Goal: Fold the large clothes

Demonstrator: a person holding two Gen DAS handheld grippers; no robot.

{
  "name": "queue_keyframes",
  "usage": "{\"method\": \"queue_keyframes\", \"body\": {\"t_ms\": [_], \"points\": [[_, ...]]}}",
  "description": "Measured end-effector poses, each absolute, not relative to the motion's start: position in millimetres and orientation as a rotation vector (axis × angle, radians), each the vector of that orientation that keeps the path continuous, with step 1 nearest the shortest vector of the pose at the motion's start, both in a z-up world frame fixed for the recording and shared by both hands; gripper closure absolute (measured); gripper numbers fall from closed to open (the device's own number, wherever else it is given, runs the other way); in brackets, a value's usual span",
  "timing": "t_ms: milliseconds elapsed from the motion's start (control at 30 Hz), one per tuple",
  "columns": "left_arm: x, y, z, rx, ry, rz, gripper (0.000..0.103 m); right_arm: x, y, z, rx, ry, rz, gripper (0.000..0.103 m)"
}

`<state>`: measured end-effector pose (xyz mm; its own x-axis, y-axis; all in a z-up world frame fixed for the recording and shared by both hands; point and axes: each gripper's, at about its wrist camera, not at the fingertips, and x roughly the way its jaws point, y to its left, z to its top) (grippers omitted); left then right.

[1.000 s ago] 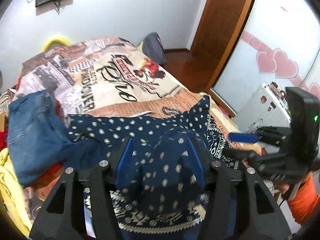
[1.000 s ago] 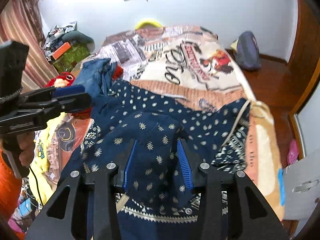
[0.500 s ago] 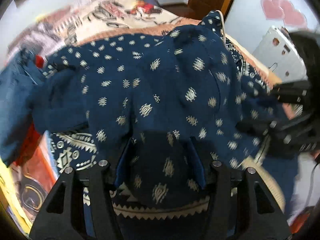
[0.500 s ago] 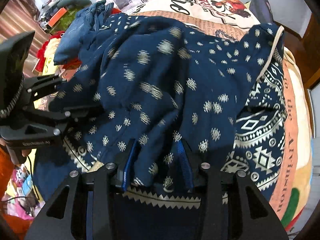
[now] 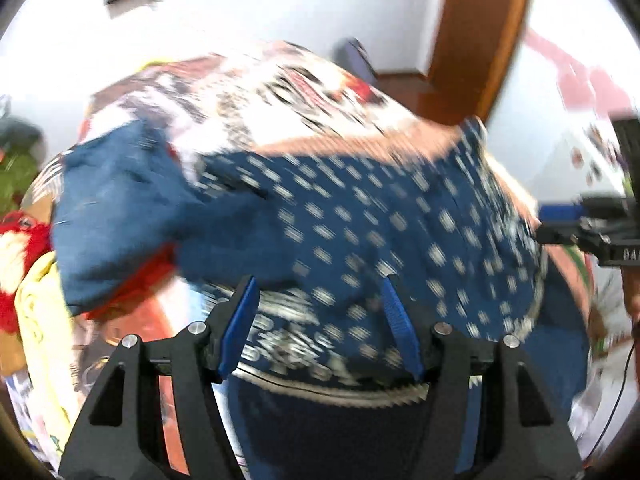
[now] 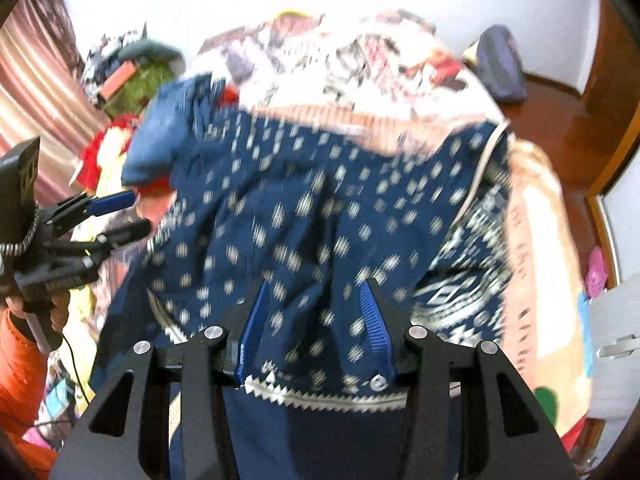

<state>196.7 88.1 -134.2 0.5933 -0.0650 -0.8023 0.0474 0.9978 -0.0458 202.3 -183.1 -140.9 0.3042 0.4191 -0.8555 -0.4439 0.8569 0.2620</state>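
I see a printed bedspread (image 6: 400, 64) under everything, jeans (image 5: 116, 208) at its left side, a dark bag (image 6: 502, 66) on the floor beyond, and a wooden door (image 5: 476, 28).

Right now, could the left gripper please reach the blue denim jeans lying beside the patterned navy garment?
Probably yes: the blue denim jeans lie uncovered just left of the open left gripper, nothing between them.

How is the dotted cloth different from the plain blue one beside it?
The dotted cloth is dark navy with pale specks and a zigzag border; the plain one is lighter denim blue with no print. The dotted cloth spreads wide over the near bed; the plain one lies bunched at the left. Both are blue clothes on the bed.
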Motion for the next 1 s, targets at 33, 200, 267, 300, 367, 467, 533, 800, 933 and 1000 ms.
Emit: {"method": "queue_keyframes", "body": {"t_ms": [33,200,267,300,367,467,533,800,933,1000], "points": [[198,98,-130,-0.04,0.918,-0.044,0.04,205,-189,-134,-0.011,1.098,0.556,0.059],[208,158,-127,-0.183,0.855,0.137,0.036,222,-210,-124,0.046,1.022,0.446,0.05],[212,183,-137,-0.268,0.858,0.184,0.036,232,-223,-129,0.068,1.026,0.397,0.05],[214,194,-145,-0.312,0.869,0.188,0.036,235,-225,-132,0.078,1.032,0.38,0.05],[218,208,-160,-0.383,0.899,0.188,0.036,245,-240,-143,0.114,1.056,0.334,0.05],[226,219,-188,-0.474,0.957,0.16,0.036,254,-256,-158,0.164,1.091,0.274,0.05],[230,219,-205,-0.518,0.991,0.129,0.036,262,-266,-172,0.2,1.127,0.241,0.05],[260,220,-248,-0.637,1.053,0.059,0.036,287,-280,-211,0.305,1.221,0.221,0.05],[276,218,-258,-0.648,1.071,0.029,0.036,302,-277,-221,0.31,1.232,0.225,0.05],[284,217,-261,-0.636,1.083,0.024,0.036,309,-275,-226,0.287,1.235,0.217,0.05]]}}
